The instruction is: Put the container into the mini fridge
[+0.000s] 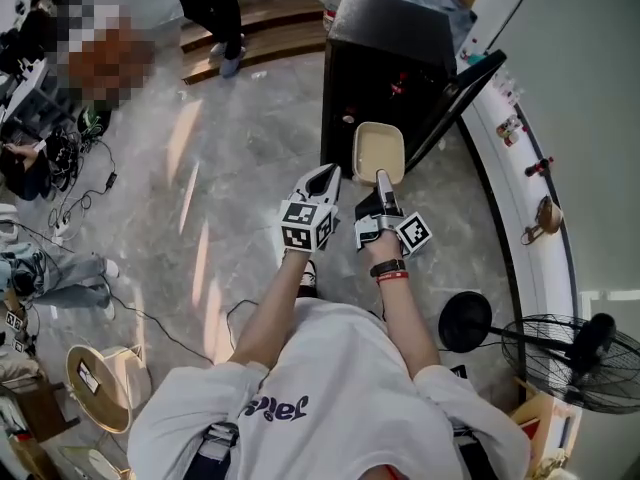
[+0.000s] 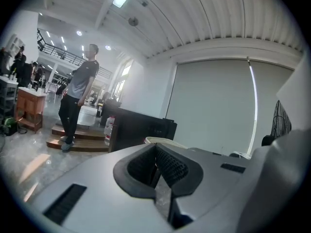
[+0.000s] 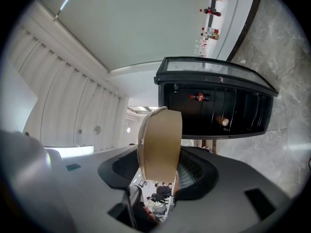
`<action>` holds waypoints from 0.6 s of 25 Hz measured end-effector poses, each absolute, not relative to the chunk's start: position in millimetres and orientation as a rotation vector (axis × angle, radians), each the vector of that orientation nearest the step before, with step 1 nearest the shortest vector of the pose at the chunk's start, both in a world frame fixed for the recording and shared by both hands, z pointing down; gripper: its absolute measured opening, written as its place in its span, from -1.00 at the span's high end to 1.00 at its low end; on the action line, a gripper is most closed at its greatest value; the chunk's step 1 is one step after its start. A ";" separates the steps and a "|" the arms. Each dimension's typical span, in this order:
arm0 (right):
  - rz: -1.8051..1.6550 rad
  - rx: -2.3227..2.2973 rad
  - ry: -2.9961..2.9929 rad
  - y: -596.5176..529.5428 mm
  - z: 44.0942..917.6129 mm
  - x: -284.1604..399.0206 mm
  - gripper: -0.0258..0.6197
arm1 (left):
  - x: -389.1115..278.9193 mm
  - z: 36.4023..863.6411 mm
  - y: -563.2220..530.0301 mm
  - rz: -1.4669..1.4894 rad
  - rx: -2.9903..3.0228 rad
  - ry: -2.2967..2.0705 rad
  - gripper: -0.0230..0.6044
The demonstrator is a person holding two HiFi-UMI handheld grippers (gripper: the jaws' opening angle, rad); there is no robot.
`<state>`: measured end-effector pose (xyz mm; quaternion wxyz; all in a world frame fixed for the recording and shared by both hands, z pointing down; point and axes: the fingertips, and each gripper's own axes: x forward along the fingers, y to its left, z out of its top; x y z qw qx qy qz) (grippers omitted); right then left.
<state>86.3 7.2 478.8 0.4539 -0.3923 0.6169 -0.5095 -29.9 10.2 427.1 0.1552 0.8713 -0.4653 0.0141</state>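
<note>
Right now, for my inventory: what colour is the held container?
The container is beige, clearest in the head view.

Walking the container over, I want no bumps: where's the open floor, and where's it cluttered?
Bare grey marble floor lies before the black mini fridge, left of its open door. Crowded: cables far left, black pedestal fan lower right.

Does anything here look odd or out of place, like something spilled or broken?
Nothing stands out. The beige container is pinched by its near edge in the right gripper, with nothing spilled, just in front of the mini fridge, whose door stands open. The left gripper holds nothing.
</note>
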 end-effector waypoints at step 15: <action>-1.236 -1.041 1.449 -98.8 499.4 63.2 0.20 | -45.6 444.2 -101.9 0.080 2.550 -1.169 0.86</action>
